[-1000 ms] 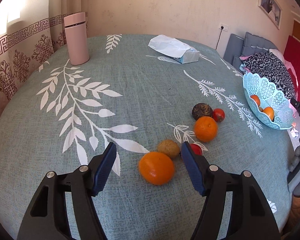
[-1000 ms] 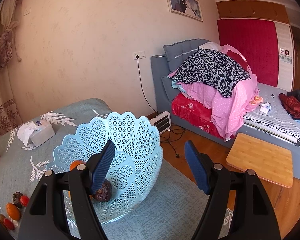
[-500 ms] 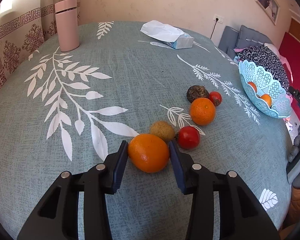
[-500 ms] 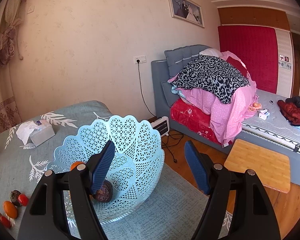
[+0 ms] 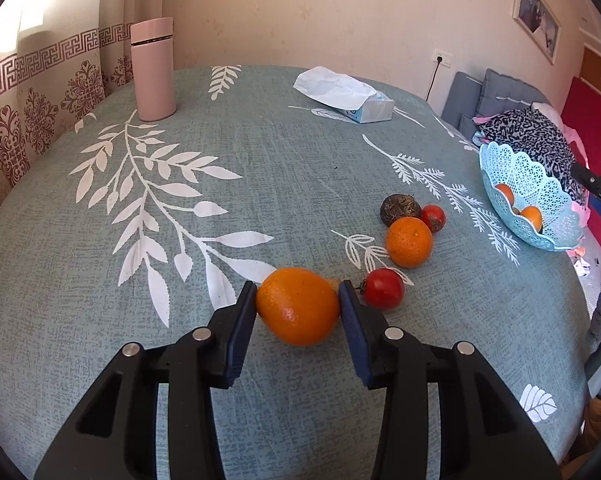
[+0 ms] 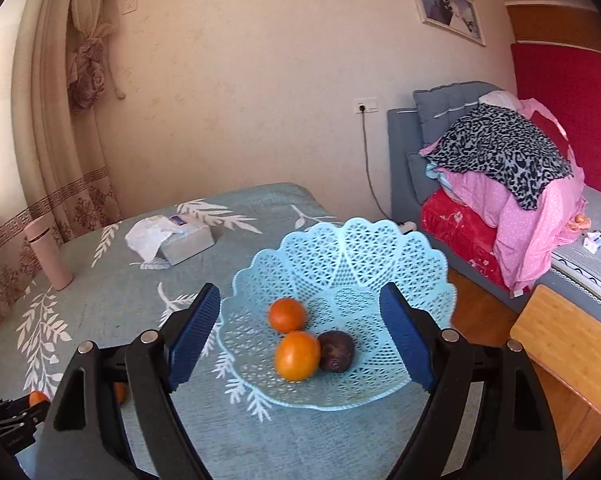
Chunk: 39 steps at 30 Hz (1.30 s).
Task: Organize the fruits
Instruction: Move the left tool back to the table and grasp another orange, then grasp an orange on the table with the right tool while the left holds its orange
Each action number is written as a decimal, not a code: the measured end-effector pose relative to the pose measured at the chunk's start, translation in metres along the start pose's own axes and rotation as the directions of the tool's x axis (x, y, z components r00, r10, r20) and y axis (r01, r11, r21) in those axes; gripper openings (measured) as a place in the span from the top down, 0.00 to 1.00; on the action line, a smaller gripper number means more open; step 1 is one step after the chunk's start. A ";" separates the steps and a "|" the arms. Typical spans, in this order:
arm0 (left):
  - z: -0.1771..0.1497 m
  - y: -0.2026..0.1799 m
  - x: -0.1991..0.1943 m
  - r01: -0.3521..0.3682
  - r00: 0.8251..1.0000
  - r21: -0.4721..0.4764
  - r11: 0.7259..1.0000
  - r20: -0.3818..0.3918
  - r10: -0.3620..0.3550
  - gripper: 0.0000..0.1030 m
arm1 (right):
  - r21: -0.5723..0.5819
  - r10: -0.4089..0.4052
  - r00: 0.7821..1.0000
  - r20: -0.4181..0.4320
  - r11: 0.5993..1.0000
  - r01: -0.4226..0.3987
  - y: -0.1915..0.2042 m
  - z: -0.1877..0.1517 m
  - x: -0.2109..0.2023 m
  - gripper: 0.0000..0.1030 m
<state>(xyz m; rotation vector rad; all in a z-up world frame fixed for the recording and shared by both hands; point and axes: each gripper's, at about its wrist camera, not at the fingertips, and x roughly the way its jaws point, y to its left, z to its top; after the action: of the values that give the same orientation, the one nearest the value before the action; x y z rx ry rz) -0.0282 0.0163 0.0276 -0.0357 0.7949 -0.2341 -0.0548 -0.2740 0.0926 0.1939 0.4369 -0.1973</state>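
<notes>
A large orange (image 5: pixel 298 312) sits squeezed between the blue pads of my left gripper (image 5: pixel 297 298), which is shut on it just over the teal tablecloth. Beyond it lie a red tomato (image 5: pixel 383 288), a smaller orange (image 5: pixel 409 241), a dark brown fruit (image 5: pixel 400 209) and a small red fruit (image 5: pixel 433 217). The light blue lattice basket (image 5: pixel 540 184) stands at the table's right edge. In the right wrist view my right gripper (image 6: pixel 300 300) hovers over that basket (image 6: pixel 380 248), jaws opening and holding nothing. Two oranges (image 6: pixel 287 314) and a dark fruit (image 6: pixel 336 351) lie in the basket.
A pink flask (image 5: pixel 153 70) stands at the far left of the table and a tissue box (image 5: pixel 348 94) at the back. Past the table's right edge are a bed piled with clothes (image 6: pixel 500 148) and a wooden stool (image 6: pixel 568 340).
My left gripper's jaws closed from wide apart onto the large orange, which now hides the brown nut behind it. The right gripper swung over the basket and its jaws widened.
</notes>
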 end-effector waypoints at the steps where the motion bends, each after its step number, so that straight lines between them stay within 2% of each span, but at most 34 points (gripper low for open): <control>1: 0.000 0.001 -0.001 -0.002 1.000 -0.001 1.000 0.002 0.002 0.59 | -0.021 0.038 0.999 -0.026 0.999 -0.038 0.012 -0.002 0.003 0.19; 4: 0.002 0.004 -0.004 -0.014 1.000 -0.004 1.000 0.013 0.014 0.59 | -0.066 0.138 0.985 -0.104 0.987 -0.145 0.044 -0.009 0.014 0.19; 7: 0.004 0.008 -0.008 -0.024 0.999 -0.010 1.000 0.025 0.024 0.59 | -0.086 0.208 0.960 -0.188 0.970 -0.227 0.072 -0.018 0.026 0.19; 11: 0.007 0.015 -0.014 -0.036 0.999 -0.020 0.999 0.040 0.036 0.59 | -0.065 0.275 0.911 -0.306 0.949 -0.308 0.099 -0.031 0.045 0.19; 14: 0.008 0.020 -0.017 -0.043 0.998 -0.026 0.999 0.047 0.044 0.59 | -0.029 0.310 0.867 -0.390 0.937 -0.348 0.113 -0.039 0.061 0.19; 18: 0.010 0.024 -0.018 -0.051 0.997 -0.037 0.998 0.052 0.053 0.59 | -0.011 0.344 0.815 -0.466 0.919 -0.394 0.134 -0.050 0.072 0.21; 22: 0.011 0.027 -0.021 -0.055 0.997 -0.042 0.998 0.059 0.058 0.59 | -0.040 0.341 0.789 -0.512 0.908 -0.418 0.154 -0.059 0.083 0.35; 27: 0.012 0.028 -0.022 -0.055 0.996 -0.044 0.998 0.064 0.058 0.59 | -0.081 0.312 0.779 -0.544 0.905 -0.418 0.168 -0.071 0.093 0.52; 29: 0.012 0.028 -0.022 -0.056 0.996 -0.044 0.997 0.063 0.059 0.59 | -0.080 0.316 0.774 -0.549 0.902 -0.425 0.167 -0.074 0.094 0.54; 31: 0.012 0.028 -0.022 -0.056 0.996 -0.044 0.997 0.063 0.059 0.59 | -0.096 0.315 0.782 -0.538 0.899 -0.428 0.167 -0.074 0.090 0.59; 39: 0.012 0.027 -0.022 -0.060 0.996 -0.041 0.997 0.067 0.062 0.59 | -0.104 0.325 0.800 -0.505 0.897 -0.430 0.159 -0.068 0.075 0.61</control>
<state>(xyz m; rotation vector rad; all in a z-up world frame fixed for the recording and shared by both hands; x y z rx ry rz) -0.0299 0.0471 0.0482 -0.0558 0.7311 -0.1586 0.0212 -0.1165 0.0223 0.1121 0.8973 0.3086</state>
